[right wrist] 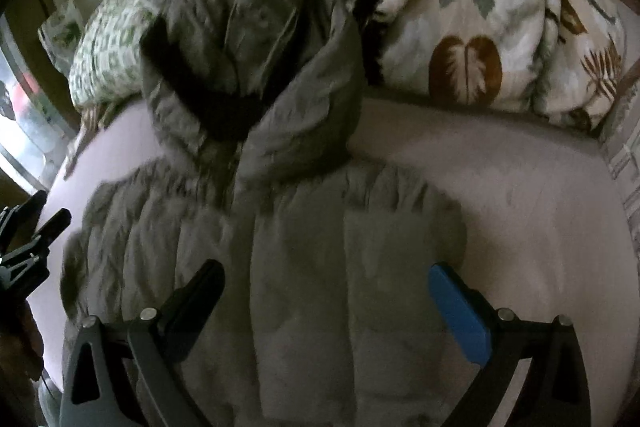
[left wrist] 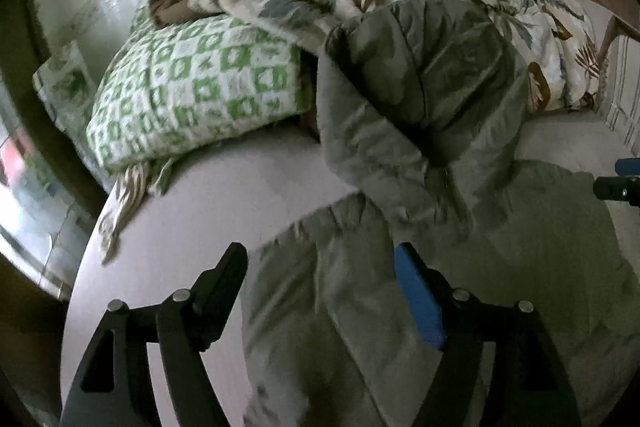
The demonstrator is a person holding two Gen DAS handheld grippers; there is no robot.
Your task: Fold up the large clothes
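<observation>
Left gripper first, seen from its own wrist camera: jaws spread wide, nothing pinched between them, one black finger over the pale bed sheet, the blue-padded finger over the olive puffer jacket. That jacket lies flat on the sheet, filling the lower right of the view, its left edge running between the two fingers. Its hood points away from the gripper and leans up on the bedding beyond. To the left of the hood sits a green-and-white checked pillow, with a leaf-print duvet bunched along the far side. At the right edge, part of the other tool pokes in.

Over to the right wrist camera: right gripper also gaping wide, holding nothing, both fingers hovering above the jacket's quilted body. Whether the tips touch the fabric, I cannot tell. The jacket sits squarely under and ahead of this gripper, front up, the hood at the far end, dark lining showing. The duvet is heaped behind, the pillow at far left, bare sheet to the right. The left gripper shows at the left edge, beside the jacket's side.
</observation>
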